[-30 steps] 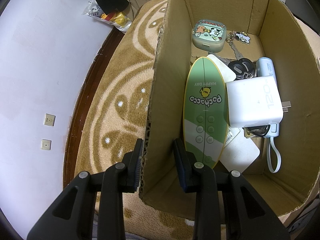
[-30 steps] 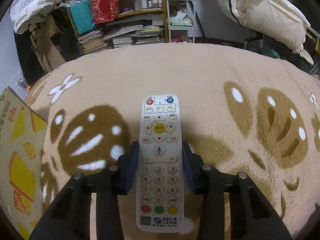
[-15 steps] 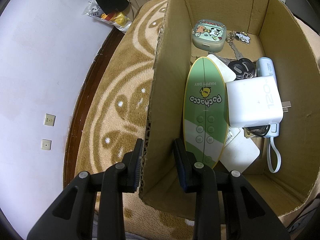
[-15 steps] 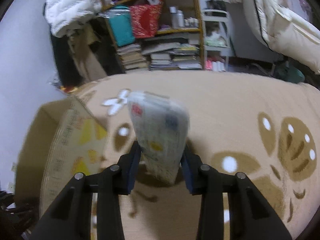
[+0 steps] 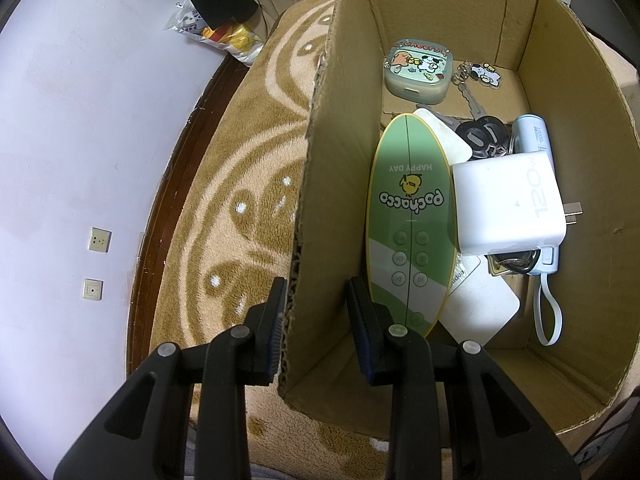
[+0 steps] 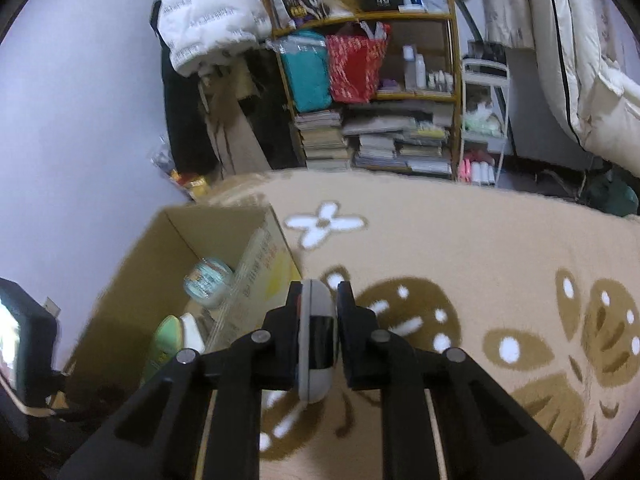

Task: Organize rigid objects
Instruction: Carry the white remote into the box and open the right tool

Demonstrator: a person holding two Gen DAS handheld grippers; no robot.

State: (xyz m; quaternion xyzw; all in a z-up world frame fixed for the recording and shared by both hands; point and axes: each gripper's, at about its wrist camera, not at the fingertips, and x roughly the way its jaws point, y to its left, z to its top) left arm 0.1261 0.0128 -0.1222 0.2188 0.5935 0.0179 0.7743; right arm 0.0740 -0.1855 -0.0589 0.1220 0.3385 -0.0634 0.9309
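Note:
My right gripper (image 6: 319, 300) is shut on a white remote control (image 6: 316, 344), held edge-on above the patterned blanket, just right of the open cardboard box (image 6: 160, 264). In the left wrist view my left gripper (image 5: 318, 312) stands open astride the box's (image 5: 580, 160) left wall, one finger outside and one inside. The outer finger touches the wall's edge. Inside lie a green oval Pochacco remote (image 5: 408, 220), a white charger (image 5: 508, 200), a pale power bank (image 5: 534, 136), a green cartoon case (image 5: 418, 66), keys (image 5: 480, 128) and white cards (image 5: 480, 308).
The box sits on a tan blanket with brown and white shapes (image 6: 480, 260). Beyond it stands a crowded shelf (image 6: 372, 80) of books and bags. A white wall (image 5: 80, 160) with sockets runs to the left. A dark object (image 6: 24, 332) is at the far left edge.
My right gripper lifted the remote off the blanket, turned it from flat to edge-on, and swung left toward the box. The left gripper and the box contents have not moved.

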